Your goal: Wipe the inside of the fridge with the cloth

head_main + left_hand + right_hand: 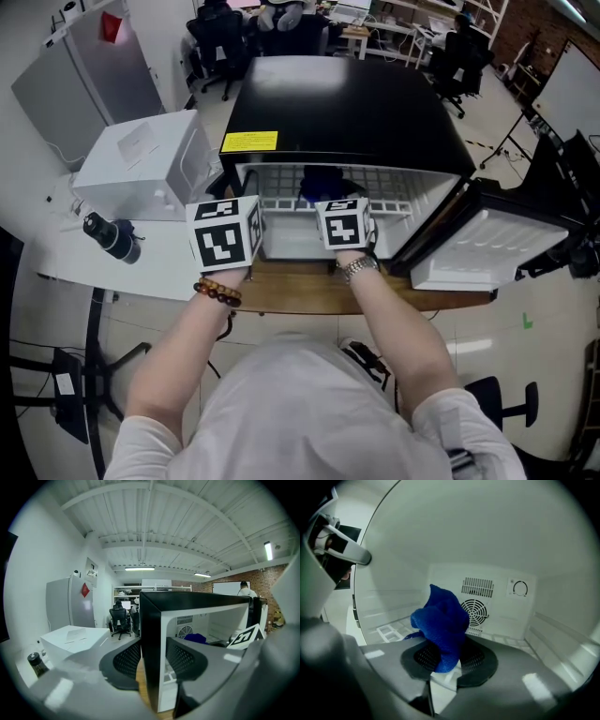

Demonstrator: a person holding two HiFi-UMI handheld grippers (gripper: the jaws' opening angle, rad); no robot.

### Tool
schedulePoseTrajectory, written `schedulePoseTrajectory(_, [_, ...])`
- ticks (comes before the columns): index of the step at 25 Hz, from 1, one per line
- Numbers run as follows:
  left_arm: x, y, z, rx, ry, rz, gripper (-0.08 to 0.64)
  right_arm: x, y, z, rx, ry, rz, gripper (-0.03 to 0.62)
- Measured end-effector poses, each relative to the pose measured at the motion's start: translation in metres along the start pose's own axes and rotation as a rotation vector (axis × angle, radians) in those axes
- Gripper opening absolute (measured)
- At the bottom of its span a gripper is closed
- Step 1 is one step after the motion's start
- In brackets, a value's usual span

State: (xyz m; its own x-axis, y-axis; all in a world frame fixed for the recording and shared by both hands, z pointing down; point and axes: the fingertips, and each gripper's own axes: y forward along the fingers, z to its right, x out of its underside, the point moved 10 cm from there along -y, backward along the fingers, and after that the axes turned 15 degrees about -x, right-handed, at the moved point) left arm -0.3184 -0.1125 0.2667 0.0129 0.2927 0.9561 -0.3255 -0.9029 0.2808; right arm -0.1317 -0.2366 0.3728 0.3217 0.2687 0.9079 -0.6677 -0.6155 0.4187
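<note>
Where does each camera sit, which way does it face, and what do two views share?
Left gripper view: rides the left gripper, faces the fridge front; jaws grip its left wall.
Right gripper view: rides the right gripper inside the fridge, faces the back wall; jaws hold the blue cloth.
Head view: on the head, looks steeply down; forearms, torso, both grippers show.
All share the blue cloth.

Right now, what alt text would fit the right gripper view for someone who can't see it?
The right gripper pinches a crumpled blue cloth between its grey jaws, inside a white fridge. Behind the cloth, the back wall carries a round fan grille and a small dial.
</note>
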Motion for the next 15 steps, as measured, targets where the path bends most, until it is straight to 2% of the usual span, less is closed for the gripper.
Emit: schedulePoseTrajectory(15, [0.002,0.0,0.0,-0.003,-0.033,0.022,0.156,0.032,-0.056,0.075,0.225,0.059,-0.014,0.087])
